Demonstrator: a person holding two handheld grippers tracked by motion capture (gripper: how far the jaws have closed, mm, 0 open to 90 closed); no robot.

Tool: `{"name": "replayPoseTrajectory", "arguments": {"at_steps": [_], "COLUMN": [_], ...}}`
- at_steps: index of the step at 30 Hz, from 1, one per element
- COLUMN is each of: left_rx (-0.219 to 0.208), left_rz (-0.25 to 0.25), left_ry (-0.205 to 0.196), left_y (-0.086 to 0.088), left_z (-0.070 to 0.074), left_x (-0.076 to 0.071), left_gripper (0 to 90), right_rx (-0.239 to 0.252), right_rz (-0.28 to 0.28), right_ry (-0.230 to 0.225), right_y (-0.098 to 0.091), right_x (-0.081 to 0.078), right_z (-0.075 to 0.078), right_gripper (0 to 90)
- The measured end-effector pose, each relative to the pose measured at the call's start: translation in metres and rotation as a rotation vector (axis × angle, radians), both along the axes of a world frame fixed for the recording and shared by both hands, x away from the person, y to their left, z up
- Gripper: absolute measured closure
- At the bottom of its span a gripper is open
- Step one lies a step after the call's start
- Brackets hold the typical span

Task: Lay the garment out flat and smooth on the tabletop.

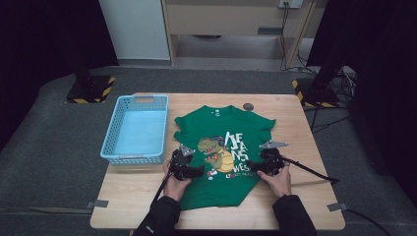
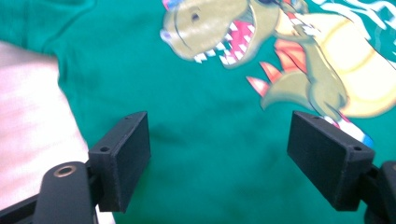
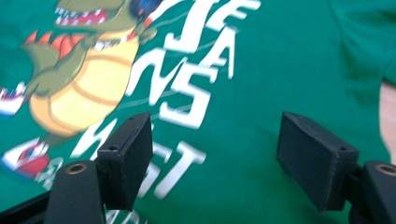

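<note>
A green dinosaur T-shirt (image 1: 223, 157) is laid flat on the table (image 1: 295, 206), beside a blue basket (image 1: 135, 129). Both left tongs (image 1: 194, 171) and right tongs (image 1: 253, 167) are held apart above it, nothing gripped. If closed mid-panel, only one layer could be pinched, so the fabric might bunch.

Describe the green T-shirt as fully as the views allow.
The green T-shirt is soft knit cloth, lying front up and nearly flat on the wooden table, collar away from the person, short sleeves drawn in. Its print shows a cartoon dinosaur with white lettering beside it. The left gripper and right gripper hover over its middle, jaws open with nothing between them.
</note>
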State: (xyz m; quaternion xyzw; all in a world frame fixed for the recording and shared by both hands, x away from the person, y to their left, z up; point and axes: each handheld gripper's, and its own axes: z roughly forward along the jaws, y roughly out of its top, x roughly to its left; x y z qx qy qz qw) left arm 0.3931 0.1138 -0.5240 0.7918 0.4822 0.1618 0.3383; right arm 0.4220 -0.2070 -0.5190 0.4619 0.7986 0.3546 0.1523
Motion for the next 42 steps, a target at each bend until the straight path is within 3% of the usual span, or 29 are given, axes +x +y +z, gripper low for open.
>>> {"name": "replayPoseTrajectory", "arguments": {"at_steps": [4,8,10,16,20,26,35,42], "left_rx": [-0.011,0.038,0.062,0.054,0.056,0.061,-0.032,-0.046], "left_rz": [-0.004,-0.008,-0.014,0.004,0.011,0.010,0.054,0.061], "left_ry": [0.001,-0.032,-0.044,-0.064,-0.055,-0.037,-0.046,-0.077], "left_y": [0.004,0.005,0.004,0.010,0.013,0.016,0.022,0.013], "left_z": [-0.002,-0.006,-0.007,-0.009,-0.008,-0.005,0.014,0.029], "left_x": [-0.015,-0.022,-0.021,-0.016,-0.015,-0.015,0.001,0.027], "left_gripper": [20.4,20.0,19.6,19.8,20.5,21.3,21.9,23.0], "right_rx": [-0.030,-0.059,-0.056,-0.051,-0.054,-0.035,-0.067,-0.054], "right_rz": [0.016,0.020,0.010,-0.036,-0.036,-0.041,-0.016,-0.027], "right_ry": [0.005,0.007,-0.004,-0.018,-0.013,-0.048,-0.027,-0.051], "right_y": [-0.001,0.001,0.002,0.008,0.012,0.012,0.018,0.008], "right_x": [-0.012,-0.021,-0.023,-0.028,-0.029,-0.026,-0.015,-0.027], "right_z": [-0.003,-0.009,-0.010,-0.012,-0.010,-0.004,-0.013,-0.015], "right_gripper": [26.0,25.5,25.6,25.3,24.9,23.9,23.1,24.6]}}
